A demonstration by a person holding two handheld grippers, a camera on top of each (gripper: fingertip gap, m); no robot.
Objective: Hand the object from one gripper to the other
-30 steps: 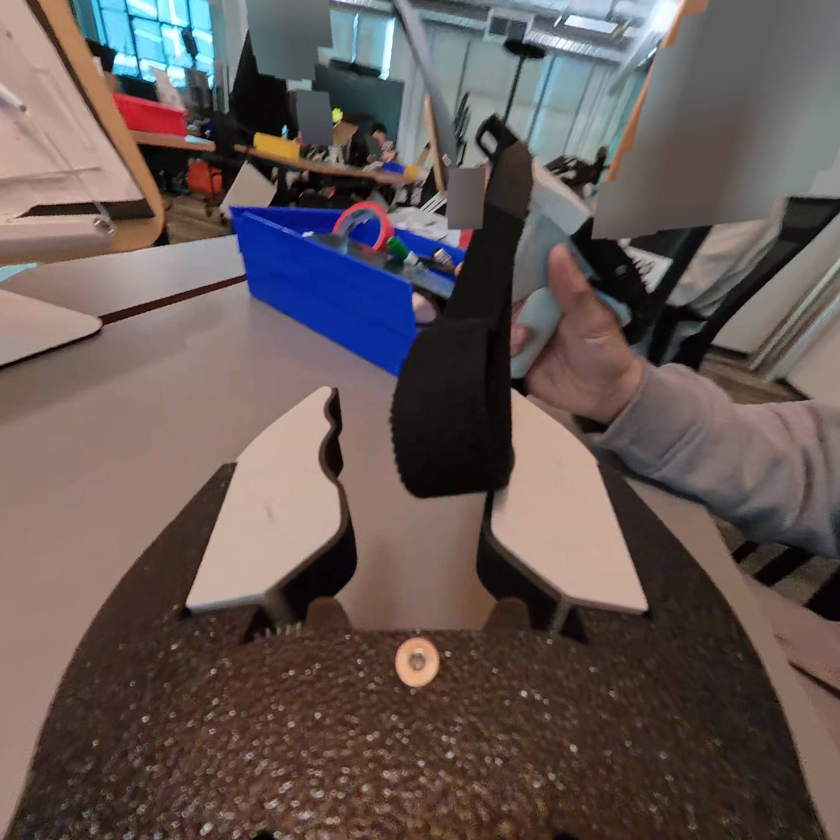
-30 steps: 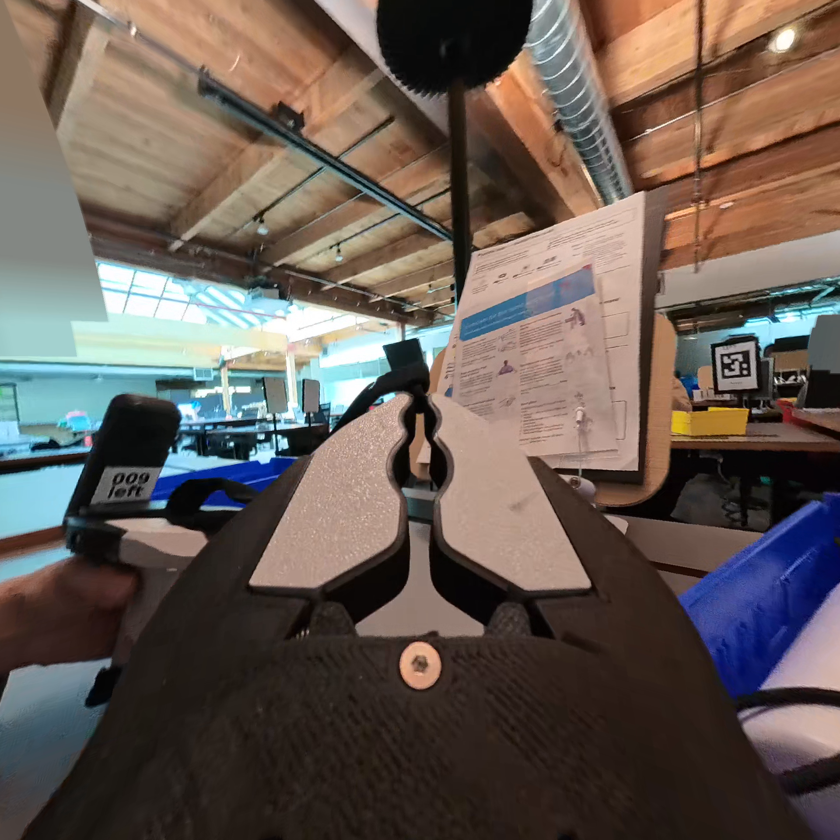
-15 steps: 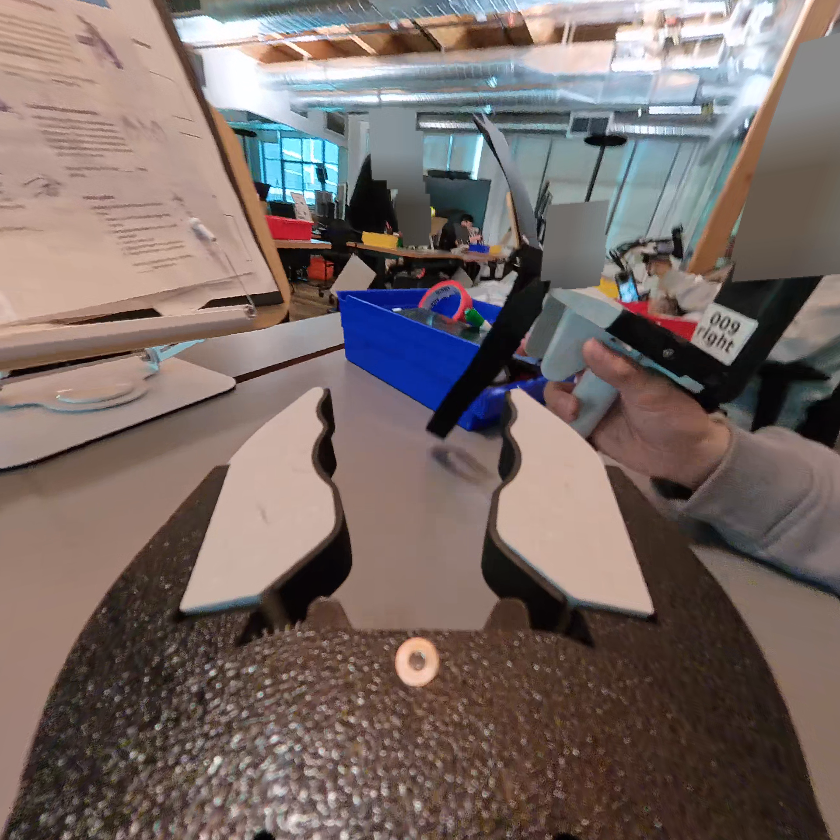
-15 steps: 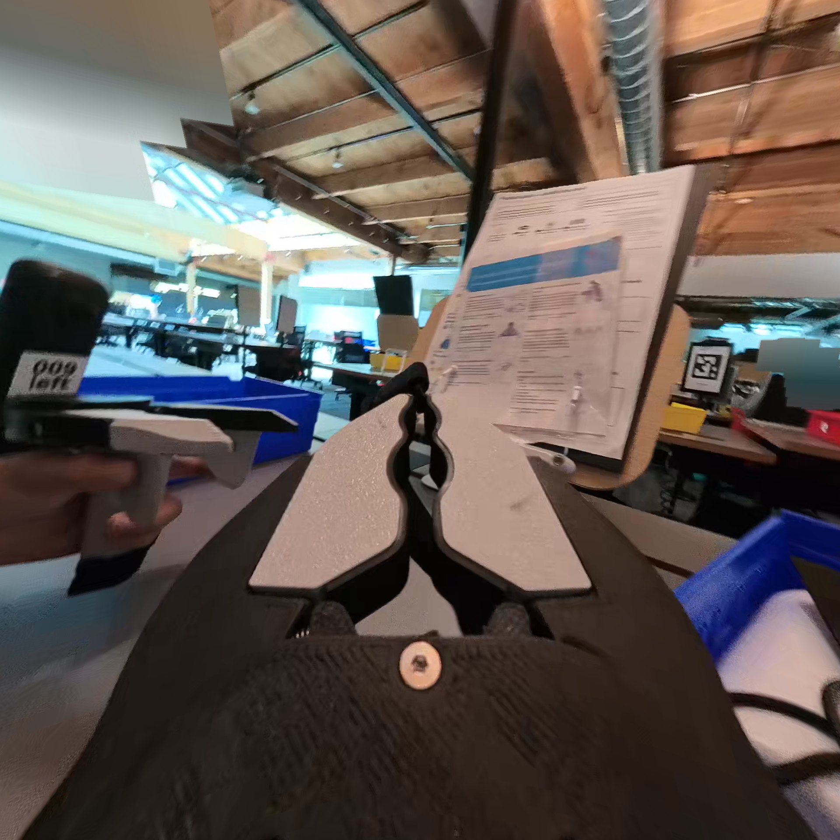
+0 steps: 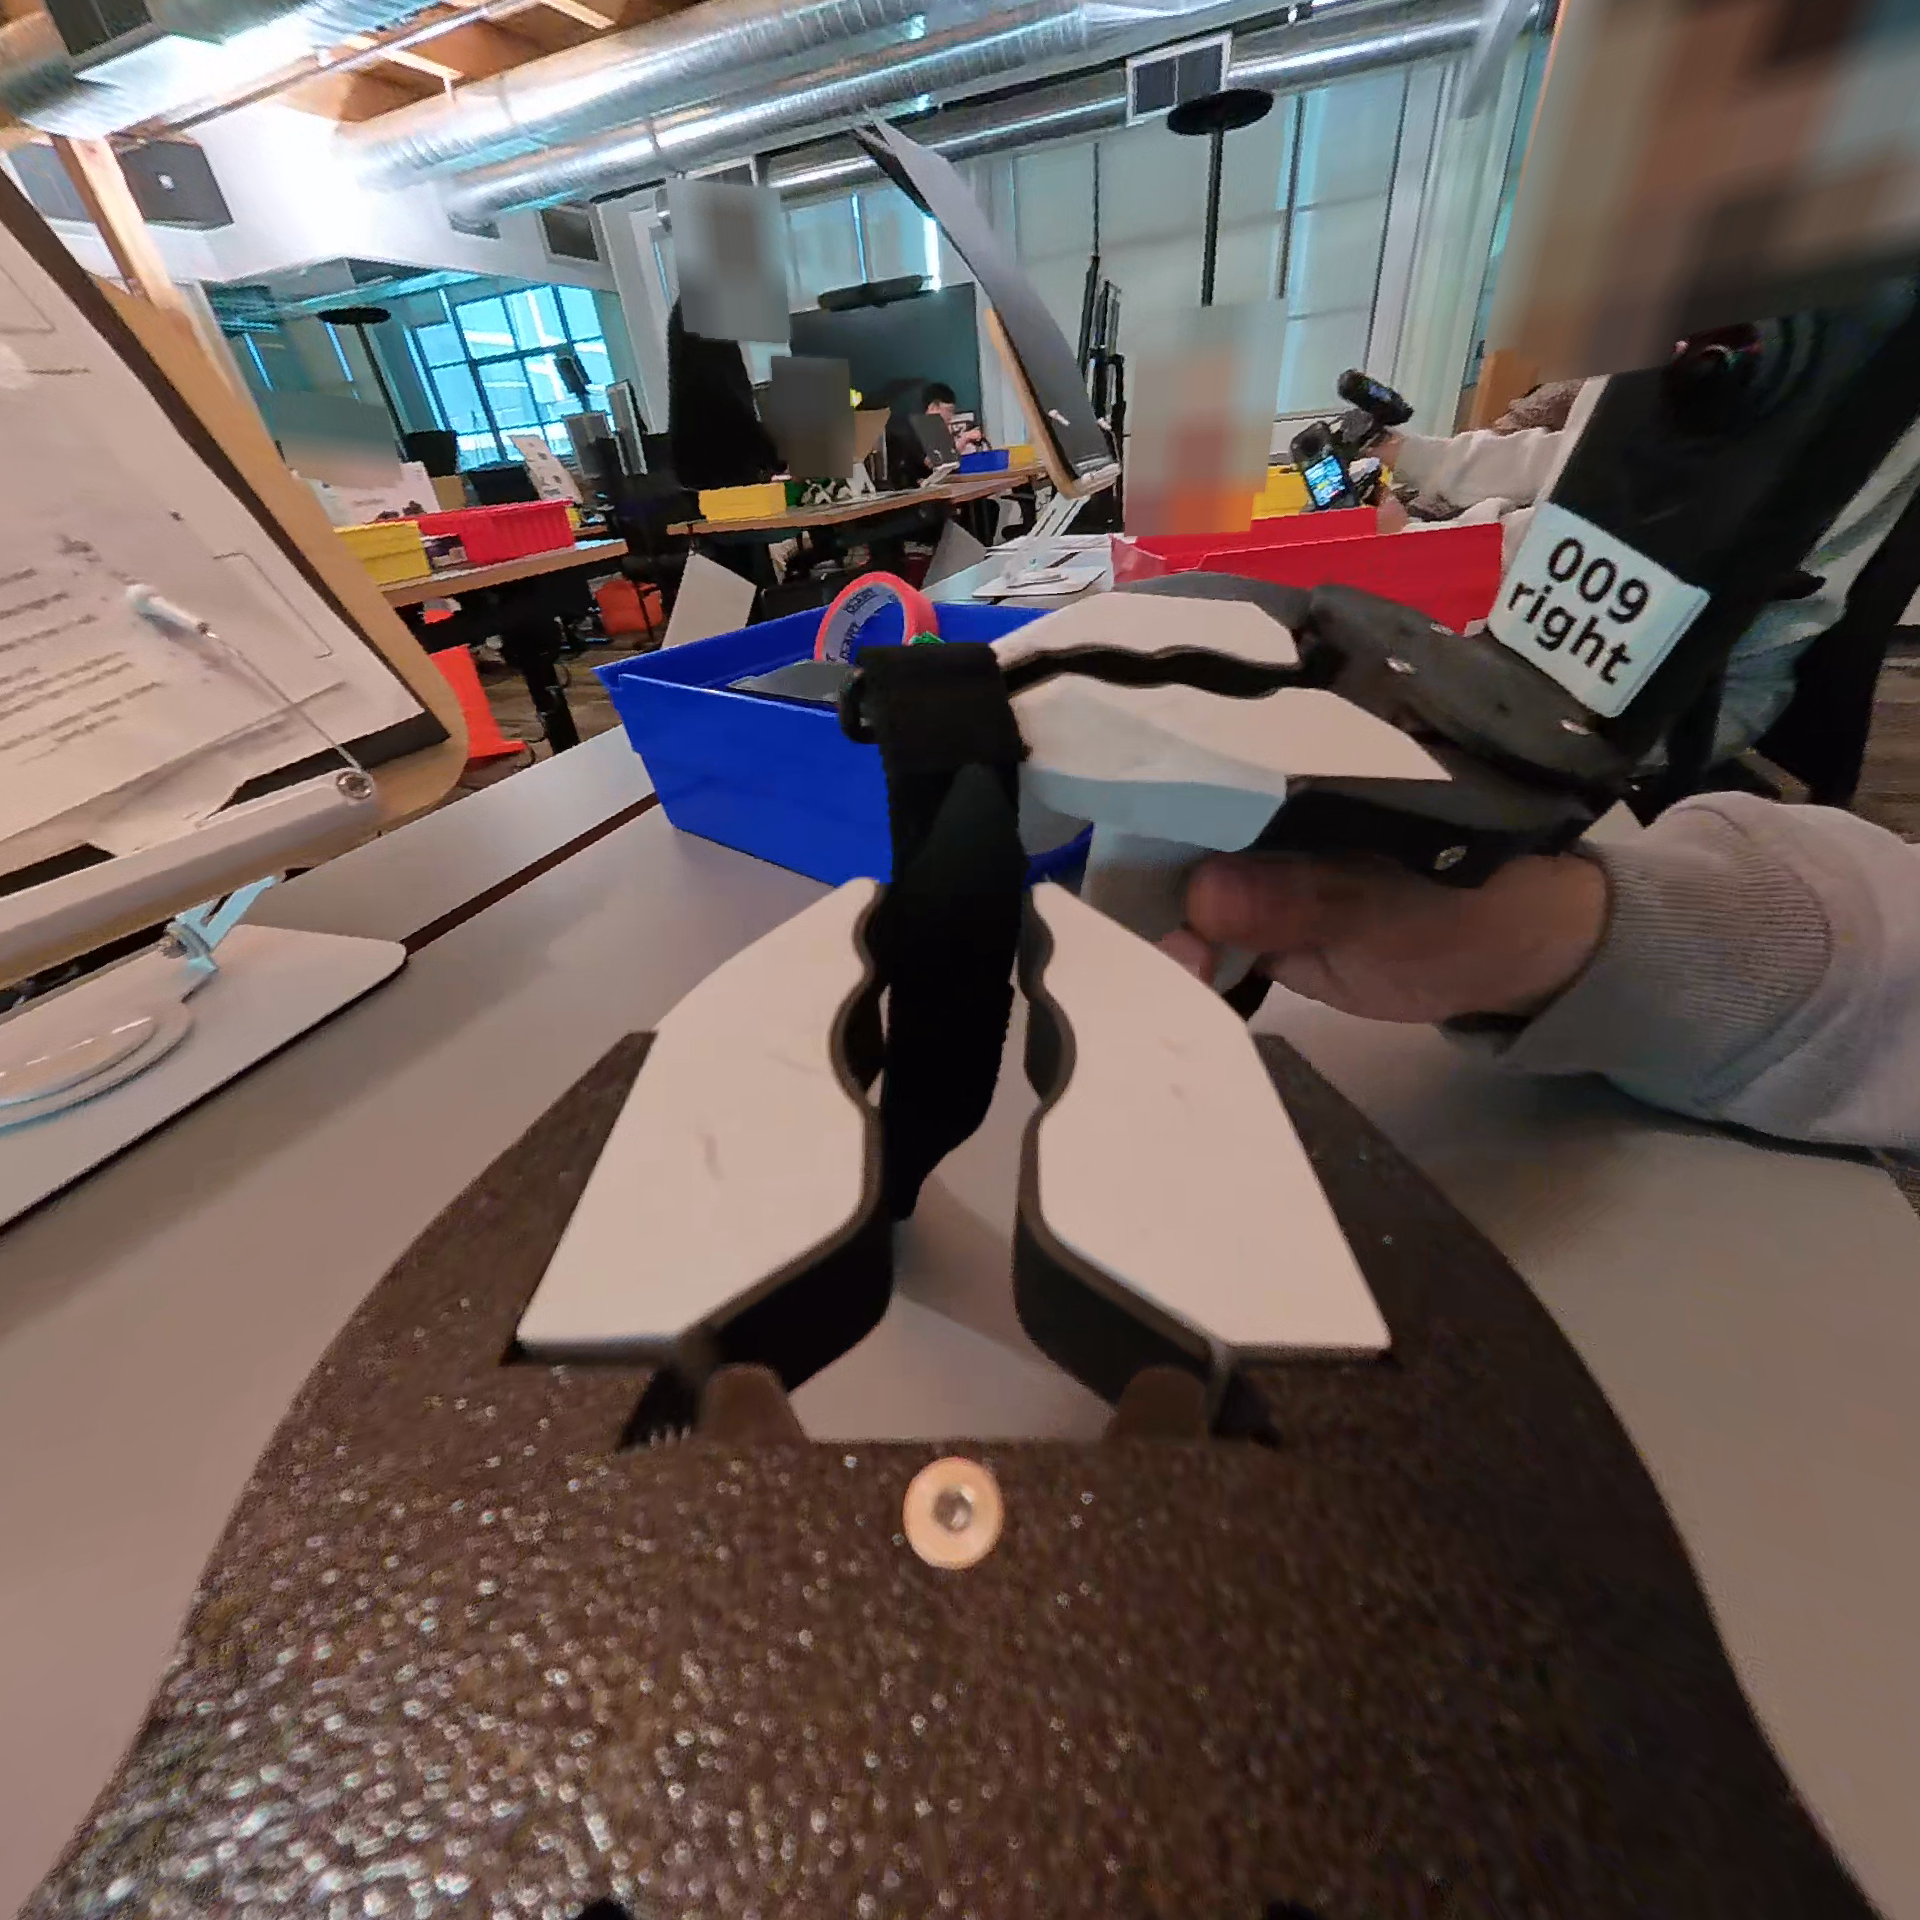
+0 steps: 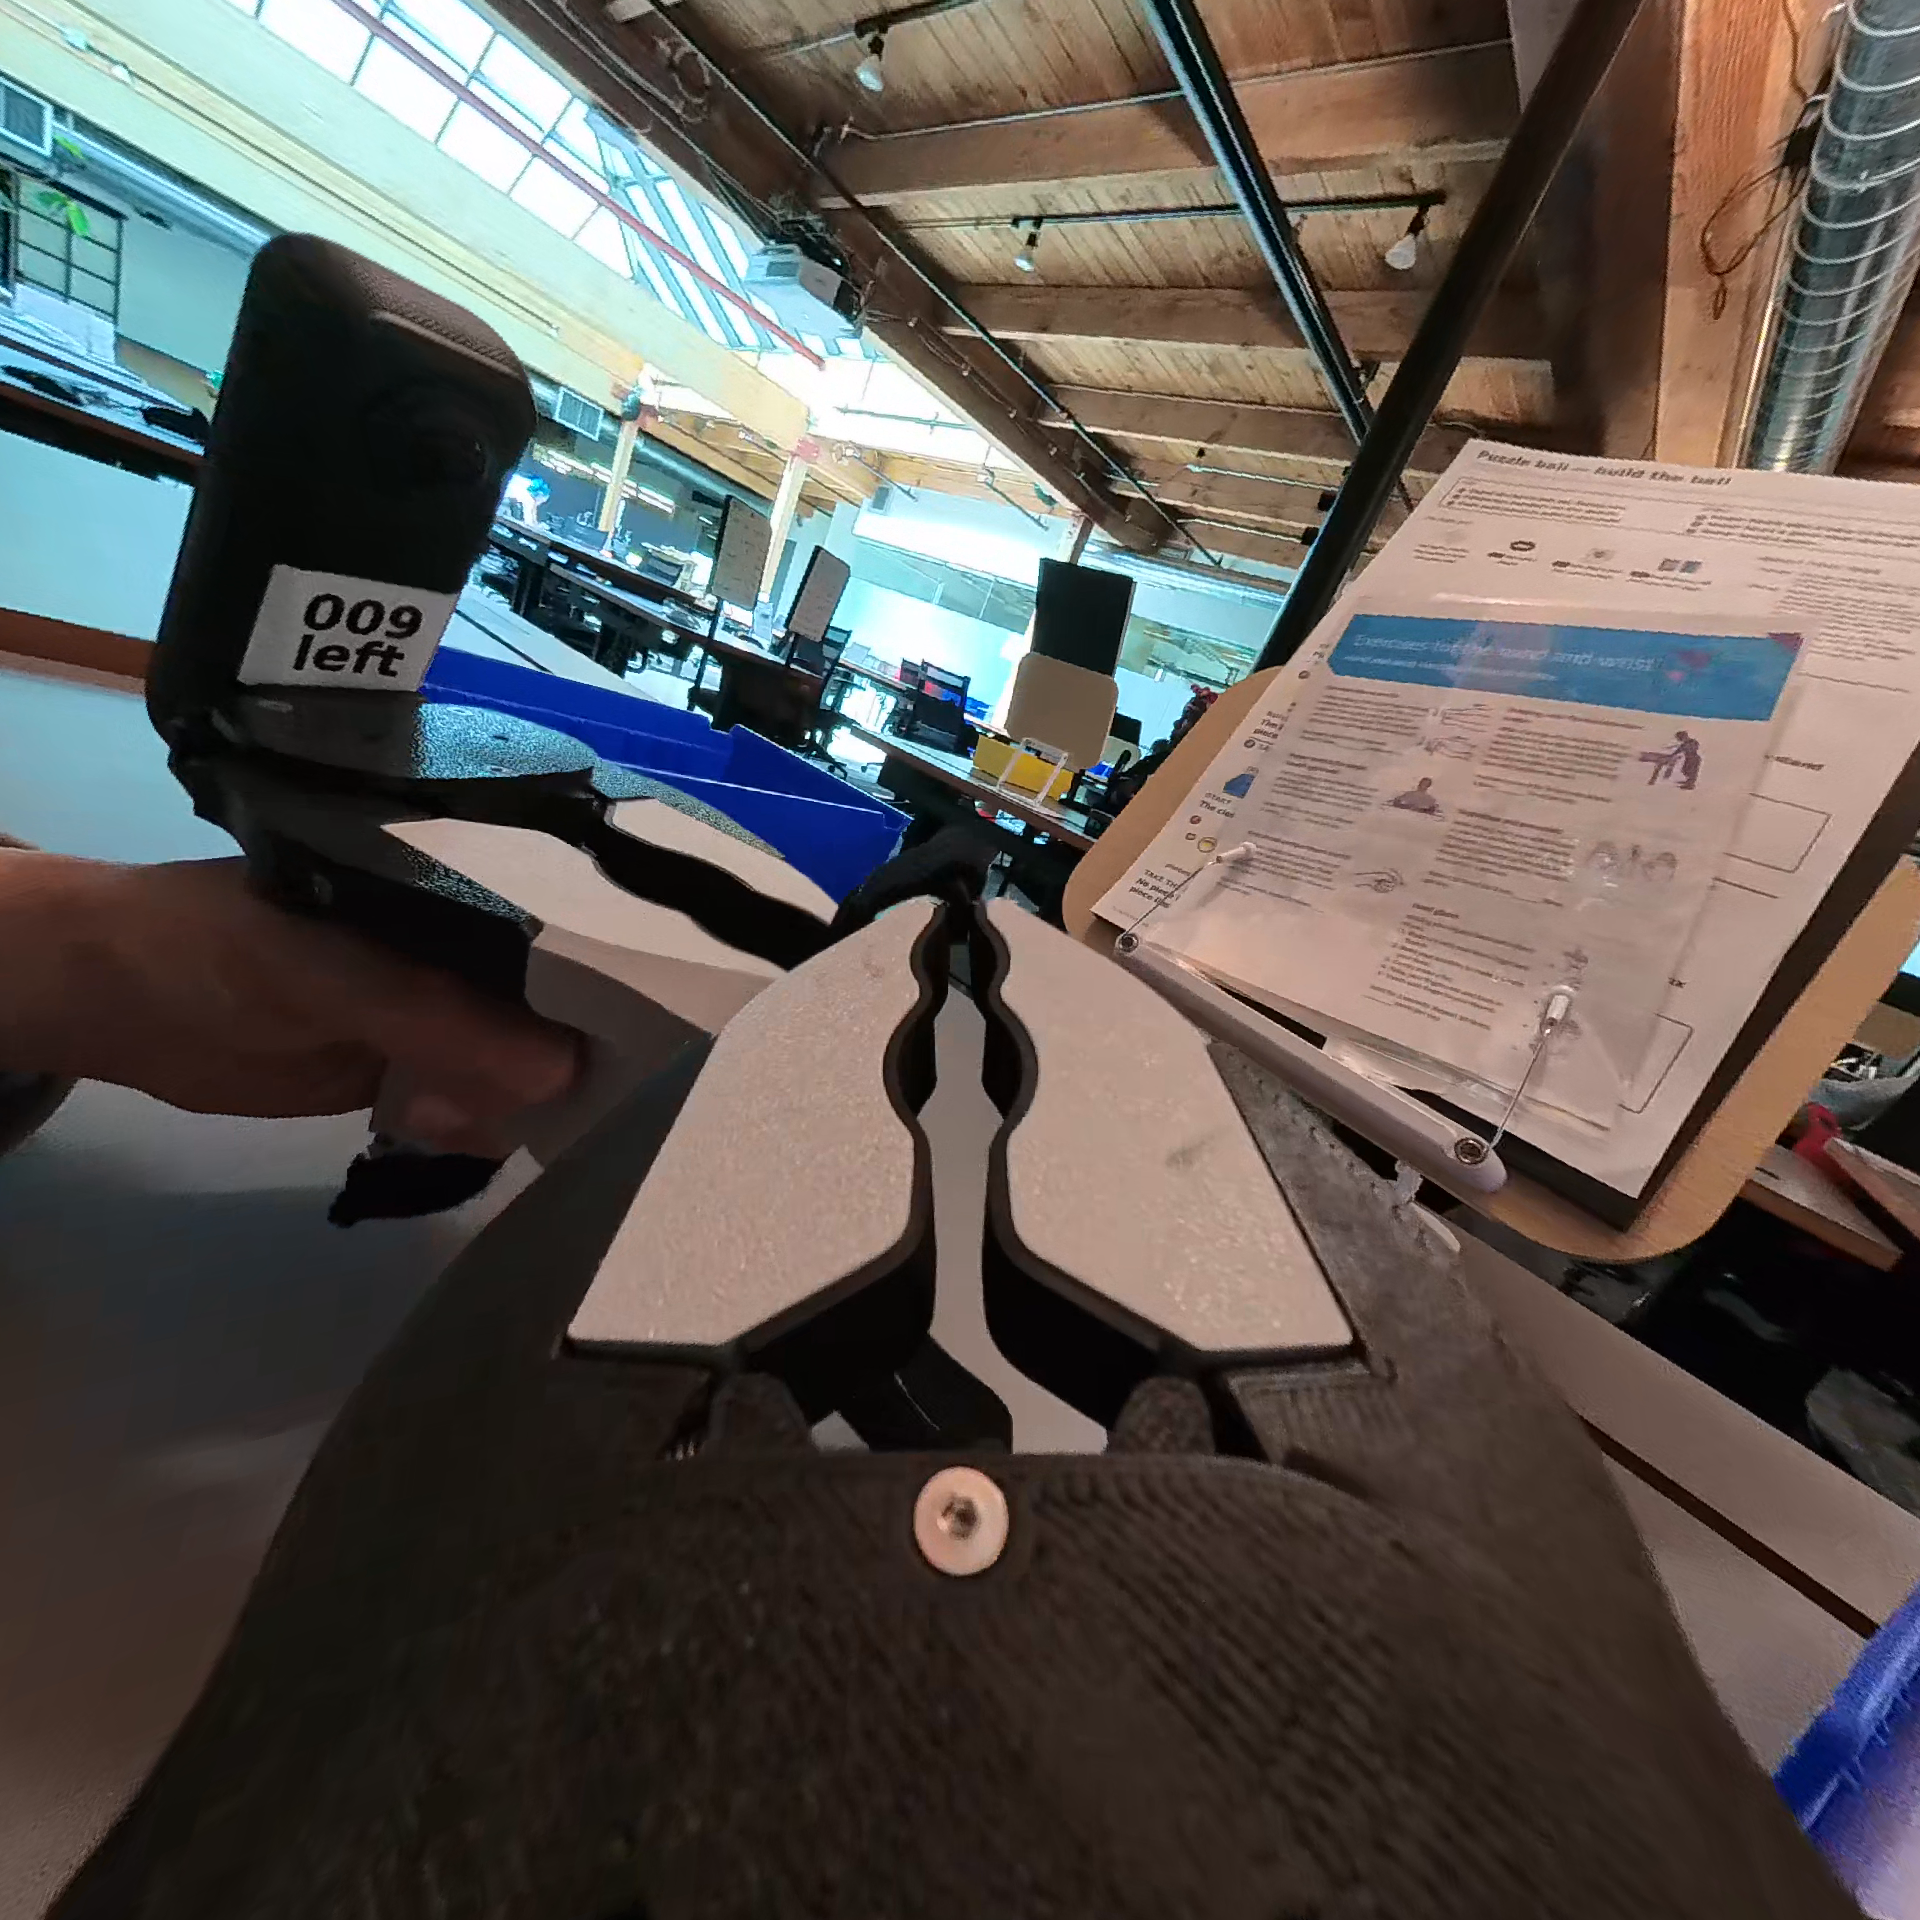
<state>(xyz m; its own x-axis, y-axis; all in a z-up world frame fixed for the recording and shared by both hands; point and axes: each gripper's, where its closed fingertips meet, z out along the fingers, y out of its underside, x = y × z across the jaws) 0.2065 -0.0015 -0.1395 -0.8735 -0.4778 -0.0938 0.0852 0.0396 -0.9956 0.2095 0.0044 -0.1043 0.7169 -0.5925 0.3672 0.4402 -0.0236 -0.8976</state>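
A black fabric strap (image 5: 935, 1039) hangs down from my right gripper (image 5: 1013, 691), which is shut on its top end and comes in from the right, held by a hand in a grey sleeve. The strap passes between the fingers of my left gripper (image 5: 948, 899), whose jaws press against it on both sides near the tips. The strap's lower end dangles inside the left jaws, above the table. In the right wrist view my right gripper (image 6: 958, 909) is shut, with a bit of strap (image 6: 914, 868) showing past its tips. The left gripper (image 6: 821, 930) meets it from the left.
A blue bin (image 5: 769, 769) with a red tape roll (image 5: 878, 623) stands on the grey table (image 5: 312, 1143) just beyond the grippers. A tilted document stand with papers (image 5: 156, 623) is at the left and also shows in the right wrist view (image 6: 1507, 831). Only a small space, under 4 cm, lies between the two pairs of fingers.
The right gripper turned level and brought the strap down between the left fingers. The left jaws were wide open and have closed in on the strap.
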